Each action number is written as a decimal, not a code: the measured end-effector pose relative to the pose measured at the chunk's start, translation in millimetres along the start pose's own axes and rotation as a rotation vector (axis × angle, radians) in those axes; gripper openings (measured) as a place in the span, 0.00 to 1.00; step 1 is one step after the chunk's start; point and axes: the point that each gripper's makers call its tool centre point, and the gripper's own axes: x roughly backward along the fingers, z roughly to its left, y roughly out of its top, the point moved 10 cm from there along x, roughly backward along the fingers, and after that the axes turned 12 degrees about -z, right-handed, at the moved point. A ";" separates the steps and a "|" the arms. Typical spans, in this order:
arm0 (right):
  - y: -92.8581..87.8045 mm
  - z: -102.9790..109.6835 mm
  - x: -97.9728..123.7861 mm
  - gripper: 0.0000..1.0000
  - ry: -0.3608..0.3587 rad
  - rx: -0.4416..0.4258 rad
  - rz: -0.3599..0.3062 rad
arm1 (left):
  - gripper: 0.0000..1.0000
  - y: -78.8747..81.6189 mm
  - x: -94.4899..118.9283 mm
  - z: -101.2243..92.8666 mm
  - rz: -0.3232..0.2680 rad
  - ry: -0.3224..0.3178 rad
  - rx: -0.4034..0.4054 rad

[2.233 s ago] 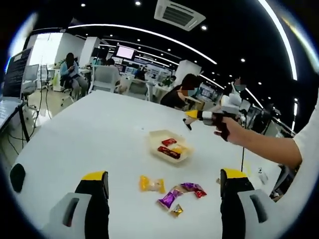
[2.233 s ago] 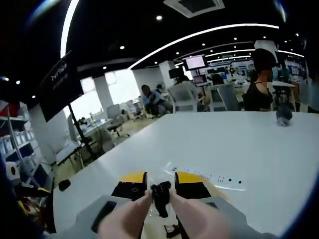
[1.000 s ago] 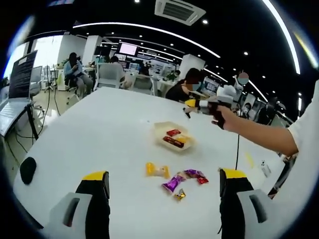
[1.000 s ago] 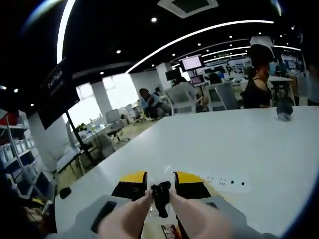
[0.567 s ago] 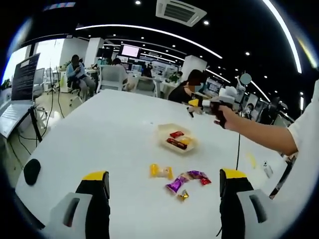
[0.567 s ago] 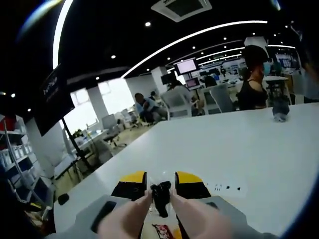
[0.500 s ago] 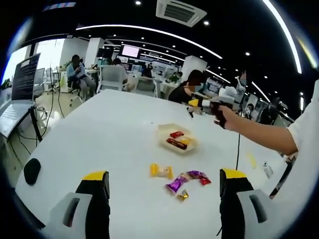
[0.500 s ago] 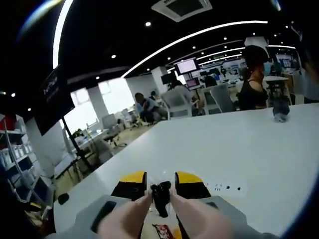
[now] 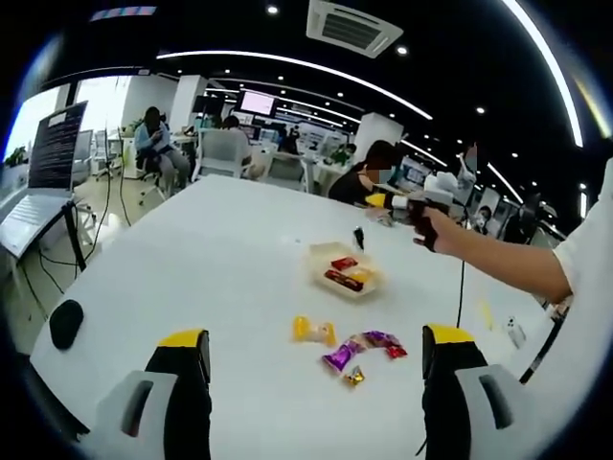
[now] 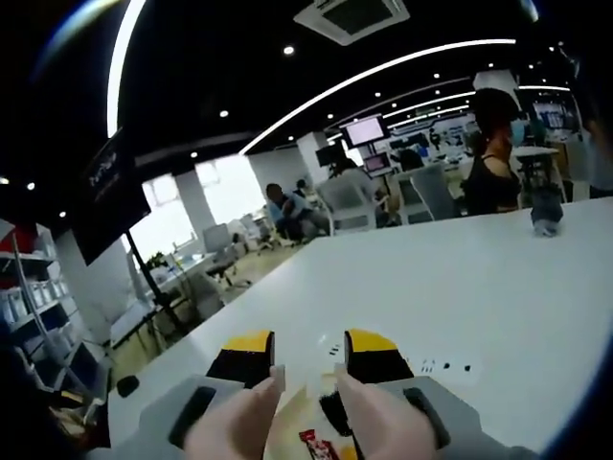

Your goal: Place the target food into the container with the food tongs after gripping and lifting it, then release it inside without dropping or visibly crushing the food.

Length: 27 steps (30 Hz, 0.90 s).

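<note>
Fingers of the left gripper [image 9: 318, 359] stand wide apart with nothing between them, above the white table [image 9: 192, 259]. Right gripper [image 10: 308, 356] has its jaws parted, and a small black piece [image 9: 358, 235] sits in the air just above the container [image 9: 347, 272]; whether it is still held, I cannot tell. Container holds red and yellow wrapped sweets. 4 wrapped candies [image 9: 350, 343] lie on the table near the container.

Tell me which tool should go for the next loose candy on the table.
Probably left. The left tool is open, with the loose candies straight ahead between its jaws. The right tool is open too, but hangs beyond them, above the container.
</note>
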 end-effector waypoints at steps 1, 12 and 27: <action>-2.4 0.5 0.3 0.29 0.013 -0.018 0.015 | 0.91 0.0 0.5 0.2 0.001 0.002 -0.002; -10.8 8.6 4.1 0.30 0.034 0.008 0.029 | 0.91 -1.6 0.0 -3.0 0.000 -0.002 0.000; -14.8 10.9 15.2 0.31 0.041 0.024 0.039 | 0.91 -1.0 -0.2 -6.3 0.005 -0.006 -0.008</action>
